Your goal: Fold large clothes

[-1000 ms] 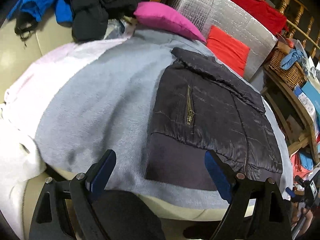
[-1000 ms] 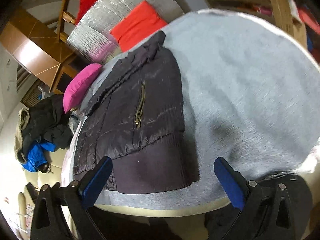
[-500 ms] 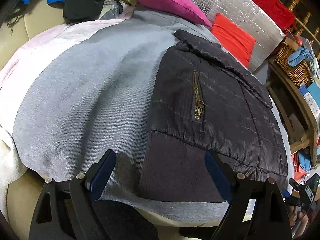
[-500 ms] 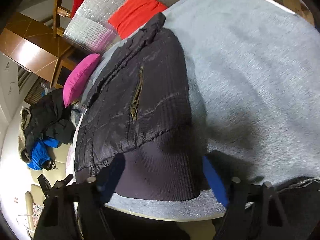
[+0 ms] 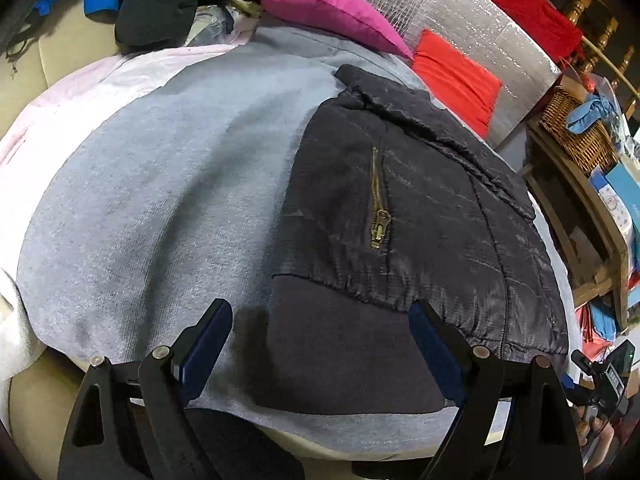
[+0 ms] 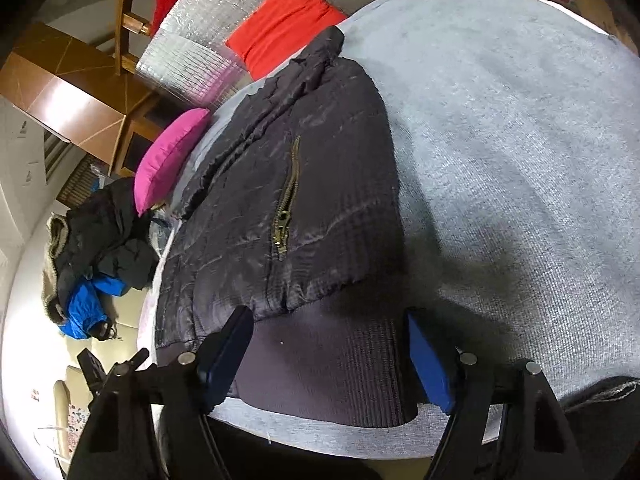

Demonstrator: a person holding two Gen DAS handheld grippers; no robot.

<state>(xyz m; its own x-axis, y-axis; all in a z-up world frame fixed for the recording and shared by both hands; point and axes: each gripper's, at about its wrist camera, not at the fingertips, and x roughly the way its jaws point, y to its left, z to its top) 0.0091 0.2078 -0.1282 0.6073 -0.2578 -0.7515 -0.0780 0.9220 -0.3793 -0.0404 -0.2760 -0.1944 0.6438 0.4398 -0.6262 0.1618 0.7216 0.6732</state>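
The dark quilted nylon jacket (image 5: 400, 216) lies flat at the grey blanket's (image 5: 160, 200) near edge; soft, slippery, fairly light. Best taken by its ribbed hem (image 6: 320, 360), which both wide-spread grippers (image 5: 320, 356) (image 6: 328, 356) straddle.

A grey blanket (image 5: 168, 208) covers the cream sofa (image 5: 52, 60). The dark quilted jacket (image 5: 420, 216) lies flat on the blanket, ribbed hem nearest. Beyond the jacket's collar, a pink cushion (image 5: 324, 8); beside that, heaped dark clothes (image 5: 160, 4).
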